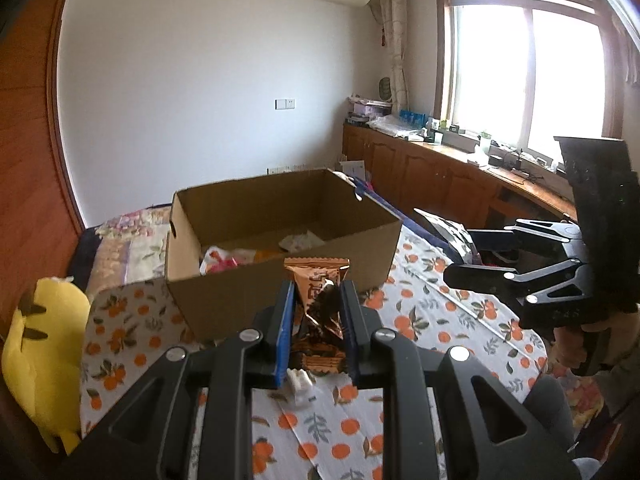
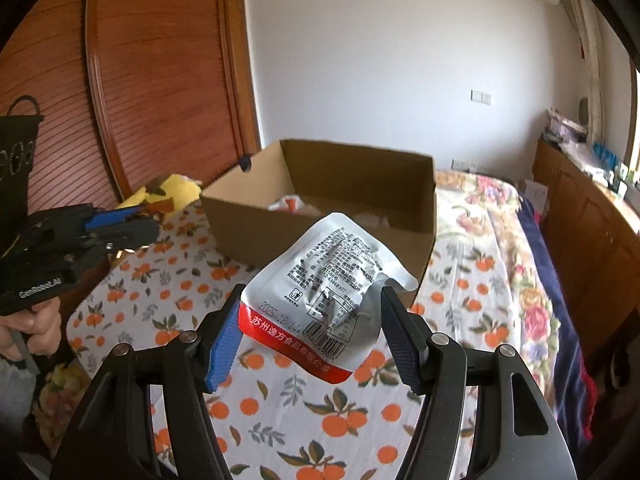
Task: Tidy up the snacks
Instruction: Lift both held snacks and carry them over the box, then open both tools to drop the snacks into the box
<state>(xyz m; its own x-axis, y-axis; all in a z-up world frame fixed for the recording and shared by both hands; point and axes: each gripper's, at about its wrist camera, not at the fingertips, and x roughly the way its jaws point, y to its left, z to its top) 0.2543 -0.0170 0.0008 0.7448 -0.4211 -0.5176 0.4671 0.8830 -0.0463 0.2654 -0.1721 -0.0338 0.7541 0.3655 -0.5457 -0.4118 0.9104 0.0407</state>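
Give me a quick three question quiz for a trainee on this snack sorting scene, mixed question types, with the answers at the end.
1. True or false: the left hand-held gripper is shut on a brown snack packet.
2. Multiple choice: what does the right hand-held gripper hold? A) a yellow plush toy B) a silver and red pouch C) nothing
3. Fill in: behind both packets, on the orange-print cloth, stands an open cardboard ____ with a few snacks already inside.

Key: 1 true; 2 B; 3 box
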